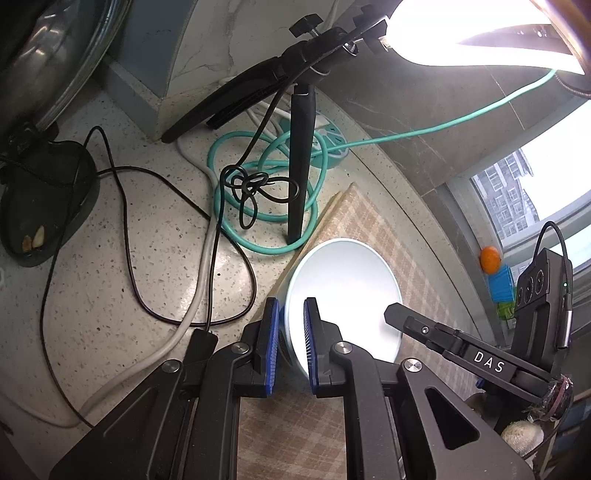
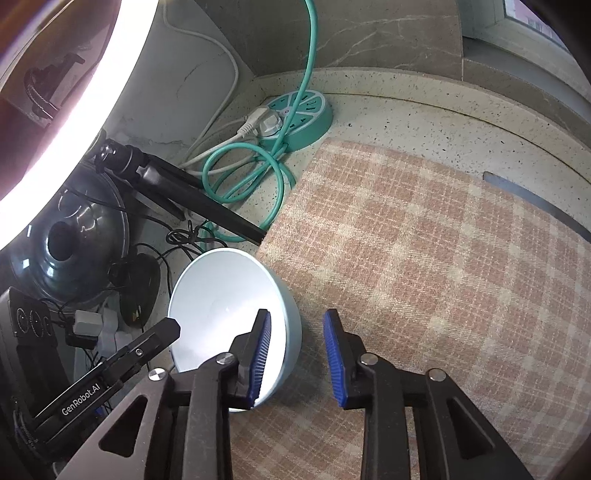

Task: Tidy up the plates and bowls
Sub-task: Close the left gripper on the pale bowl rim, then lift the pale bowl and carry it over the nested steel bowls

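A pale blue bowl point(image 1: 343, 291) rests at the left edge of a checked cloth point(image 1: 373, 229) and looks tipped toward the counter. My left gripper point(image 1: 291, 302) is shut on the bowl's left rim, one blue pad inside and one outside. In the right wrist view the same bowl point(image 2: 221, 295) has its right rim between the pads of my right gripper point(image 2: 296, 313). The left pad is over the bowl's inside, while the right pad stands off the wall with cloth showing in the gap. Each gripper's black finger also appears in the other's view, over the bowl.
A teal round power strip point(image 2: 301, 118) with teal and white cables lies behind the cloth point(image 2: 424, 258). A black tripod leg point(image 1: 301, 162) and a bright ring light point(image 1: 472, 33) stand close by. A dark pot lid point(image 2: 70, 243) and tangled black wires crowd the counter on the left.
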Motion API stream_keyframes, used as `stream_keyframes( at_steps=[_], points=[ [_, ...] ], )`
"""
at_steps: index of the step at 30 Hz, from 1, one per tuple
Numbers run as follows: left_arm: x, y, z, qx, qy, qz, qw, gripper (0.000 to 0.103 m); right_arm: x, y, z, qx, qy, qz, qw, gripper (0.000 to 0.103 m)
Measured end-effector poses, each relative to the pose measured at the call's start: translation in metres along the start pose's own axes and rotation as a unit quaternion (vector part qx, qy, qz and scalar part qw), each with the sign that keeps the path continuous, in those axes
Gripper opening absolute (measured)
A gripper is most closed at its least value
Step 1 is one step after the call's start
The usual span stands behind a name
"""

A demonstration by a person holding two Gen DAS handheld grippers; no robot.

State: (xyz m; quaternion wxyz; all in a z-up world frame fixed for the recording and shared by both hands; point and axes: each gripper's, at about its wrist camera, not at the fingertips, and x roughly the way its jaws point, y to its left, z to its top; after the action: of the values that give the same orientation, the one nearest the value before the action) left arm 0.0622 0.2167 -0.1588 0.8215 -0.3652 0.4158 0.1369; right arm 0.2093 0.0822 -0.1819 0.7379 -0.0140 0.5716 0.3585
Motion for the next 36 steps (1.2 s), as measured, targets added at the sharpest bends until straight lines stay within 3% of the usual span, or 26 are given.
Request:
stream_keyframes(
  at_steps=[7, 22, 36],
  points=[
    [0.002, -0.001, 0.0, 0.008, -0.001, 0.011, 0.9999, 0.005, 0.006, 0.0, -0.002, -0.001, 0.006, 0.003, 1.0, 0.007],
    [-0.005, -0.007, -0.006, 0.015, -0.003, 0.012, 0.9998, 0.005, -0.007, 0.003, -0.007, 0.001, 0.005, -0.003, 1.0, 0.007],
    [-0.038, -0.019, -0.015, 0.028, -0.025, 0.003, 0.9993, 0.005, -0.041, 0.008, -0.024, 0.007, -0.011, 0.013, 1.0, 0.007]
  ],
)
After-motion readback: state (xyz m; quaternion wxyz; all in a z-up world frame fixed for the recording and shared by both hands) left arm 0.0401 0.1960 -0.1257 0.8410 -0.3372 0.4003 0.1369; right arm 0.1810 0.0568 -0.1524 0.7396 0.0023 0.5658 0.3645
